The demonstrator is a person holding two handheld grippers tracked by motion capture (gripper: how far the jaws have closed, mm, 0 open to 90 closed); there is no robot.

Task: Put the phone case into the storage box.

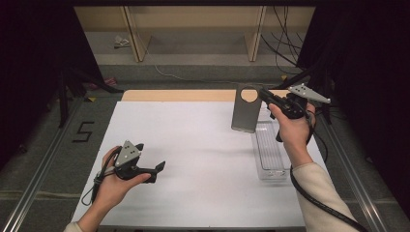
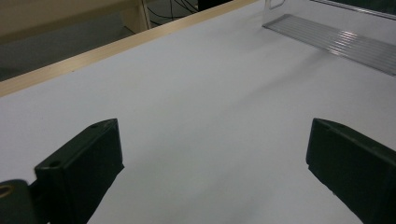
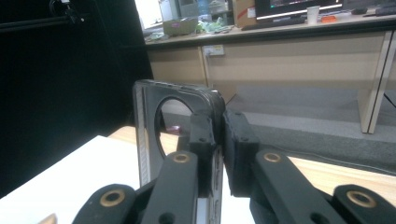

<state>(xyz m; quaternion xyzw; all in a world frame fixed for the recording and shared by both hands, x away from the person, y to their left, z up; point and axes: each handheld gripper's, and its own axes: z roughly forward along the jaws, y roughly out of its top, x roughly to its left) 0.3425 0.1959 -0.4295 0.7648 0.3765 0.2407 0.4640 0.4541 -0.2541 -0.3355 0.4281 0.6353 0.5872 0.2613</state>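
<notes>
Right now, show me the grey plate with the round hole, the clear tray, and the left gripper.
grey plate (image 1: 244, 116), high view, flat face below hole.
clear tray (image 1: 270, 154), high view, ribbed floor.
left gripper (image 1: 157, 169), high view, between its jaws.

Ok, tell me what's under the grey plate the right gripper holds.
The plate, clamped by the right gripper, hangs above the white table beside the clear tray's far end. Only bare white surface shows under it; the spot right behind its lower edge is hidden.
</notes>
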